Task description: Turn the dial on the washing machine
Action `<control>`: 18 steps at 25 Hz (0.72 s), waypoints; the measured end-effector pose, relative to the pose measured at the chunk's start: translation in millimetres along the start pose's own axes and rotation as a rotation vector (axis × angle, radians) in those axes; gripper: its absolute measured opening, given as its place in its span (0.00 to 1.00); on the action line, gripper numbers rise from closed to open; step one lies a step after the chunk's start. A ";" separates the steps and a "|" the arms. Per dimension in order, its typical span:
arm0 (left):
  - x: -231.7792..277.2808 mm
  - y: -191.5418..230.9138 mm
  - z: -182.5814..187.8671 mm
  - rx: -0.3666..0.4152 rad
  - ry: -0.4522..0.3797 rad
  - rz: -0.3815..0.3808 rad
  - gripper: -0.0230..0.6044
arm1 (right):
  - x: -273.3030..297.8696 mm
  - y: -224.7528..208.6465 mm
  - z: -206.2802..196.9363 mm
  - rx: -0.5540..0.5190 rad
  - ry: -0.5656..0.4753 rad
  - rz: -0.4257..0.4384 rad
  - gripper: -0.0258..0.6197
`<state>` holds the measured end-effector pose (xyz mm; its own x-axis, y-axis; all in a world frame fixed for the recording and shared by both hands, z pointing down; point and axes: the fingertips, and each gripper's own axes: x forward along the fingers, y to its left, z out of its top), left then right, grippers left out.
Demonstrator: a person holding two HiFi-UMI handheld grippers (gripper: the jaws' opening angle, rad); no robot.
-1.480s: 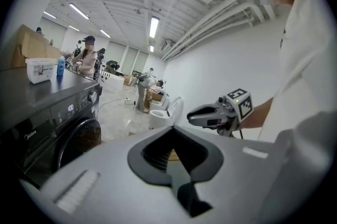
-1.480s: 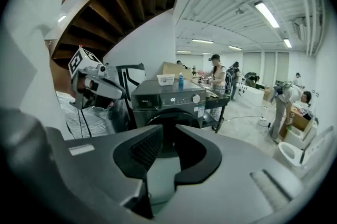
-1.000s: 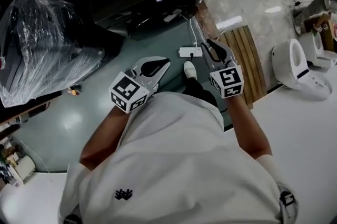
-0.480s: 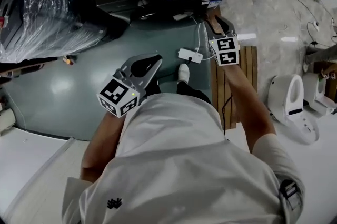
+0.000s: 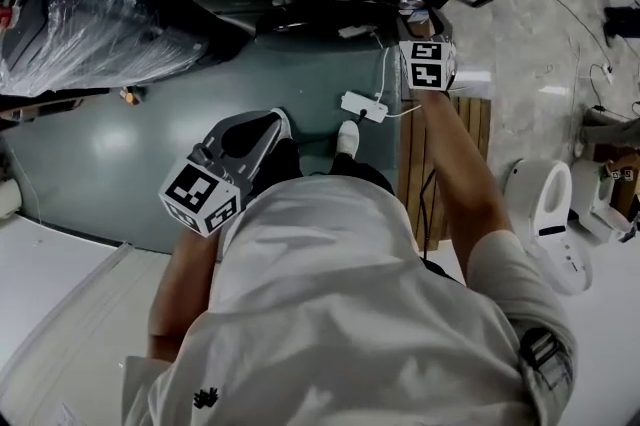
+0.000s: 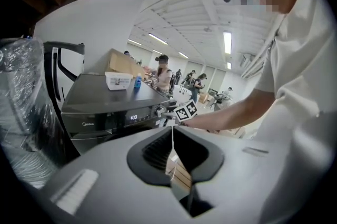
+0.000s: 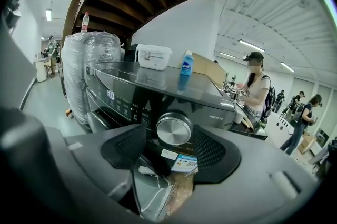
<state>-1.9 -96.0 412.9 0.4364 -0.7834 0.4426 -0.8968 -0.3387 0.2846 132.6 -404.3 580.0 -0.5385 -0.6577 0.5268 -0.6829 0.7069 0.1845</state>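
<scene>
The round brushed-metal dial [image 7: 174, 128] sits on the front control panel of the dark grey washing machine [image 7: 131, 86], to the right of the lit digit display [image 7: 110, 94] and just above a small white-and-blue label sticker [image 7: 184, 162]. The right gripper [image 7: 169, 136] points at the panel; its jaws have just been opening and now stand wide, with the dial framed in the gap between them and neither pad pressing on it. We cannot tell whether a pad touches the dial's rim. On the machine's top lie a white lidded plastic box [image 7: 153, 56] and a small blue bottle [image 7: 185, 64], close together. Left of the machine stands a bulky item wrapped in clear plastic film [image 5: 90, 4]. On the green floor [image 5: 110, 154] in front of the machine lies a white power strip [image 5: 362, 105], beside a slatted wooden pallet [image 5: 440, 164]. The left gripper [image 6: 173, 129] is held low and near the person's body, well apart from the machine, jaw tips together with nothing between them.
</scene>
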 end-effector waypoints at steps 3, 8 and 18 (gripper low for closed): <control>-4.7 4.7 -0.1 -0.006 -0.001 0.017 0.13 | 12.8 -1.9 0.6 -0.002 0.017 -0.011 0.43; -7.8 10.4 0.0 -0.005 0.002 0.031 0.13 | 33.4 -3.2 -11.0 0.023 0.051 -0.014 0.43; -10.2 11.8 0.1 0.009 0.008 0.041 0.13 | 34.0 -10.3 -8.8 0.129 0.049 -0.047 0.43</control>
<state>-16.9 -92.0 411.6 0.3999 -0.7923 0.4609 -0.9145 -0.3111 0.2586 125.7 -431.7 603.3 -0.4818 -0.6739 0.5602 -0.7663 0.6341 0.1038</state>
